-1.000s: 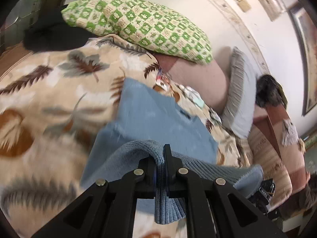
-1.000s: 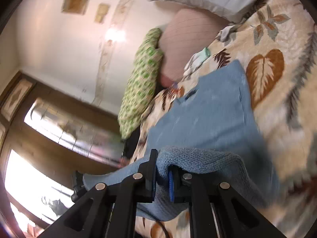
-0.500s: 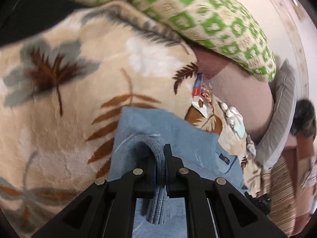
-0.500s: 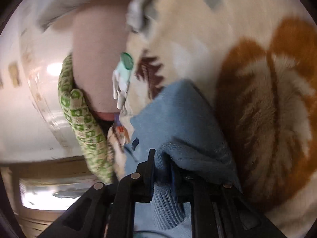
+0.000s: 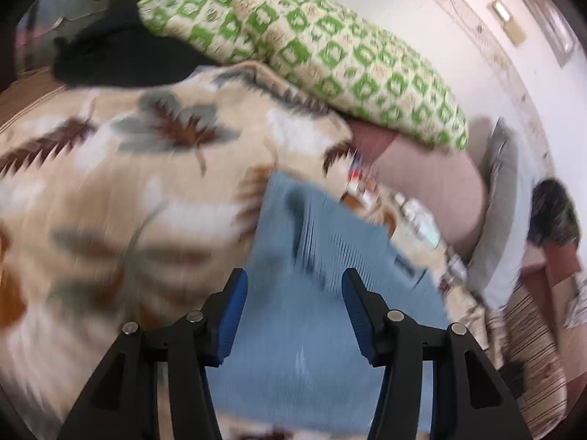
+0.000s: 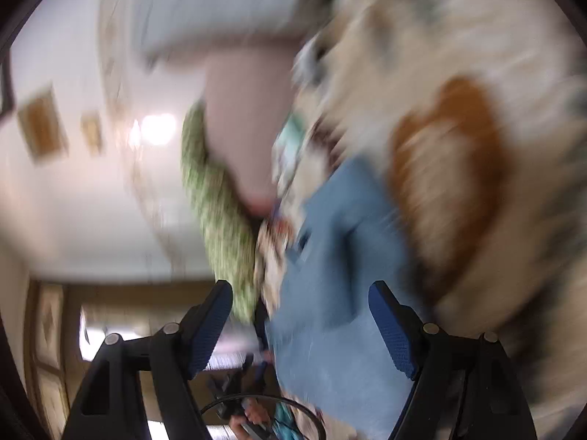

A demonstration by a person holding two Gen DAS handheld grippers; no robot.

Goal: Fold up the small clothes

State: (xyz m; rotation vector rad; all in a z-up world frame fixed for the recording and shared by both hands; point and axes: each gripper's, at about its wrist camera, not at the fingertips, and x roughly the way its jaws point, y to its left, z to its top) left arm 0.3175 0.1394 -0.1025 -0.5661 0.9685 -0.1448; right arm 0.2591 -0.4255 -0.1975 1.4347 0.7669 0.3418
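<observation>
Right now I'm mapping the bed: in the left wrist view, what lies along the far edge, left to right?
Black cloth bundle → green-and-cream checked pillow → dusty pink cushion → grey fringed pillow → dark furry item.

The left gripper point(image 5: 293, 293) has its two black fingers spread wide apart, the blue pads point(image 5: 231, 315) facing each other across an empty gap with nothing between them. The right gripper point(image 6: 301, 326) is spread wide too, its blue pads point(image 6: 392, 333) bare and gripping nothing. Both views are smeared with blur, the right one more heavily.
</observation>
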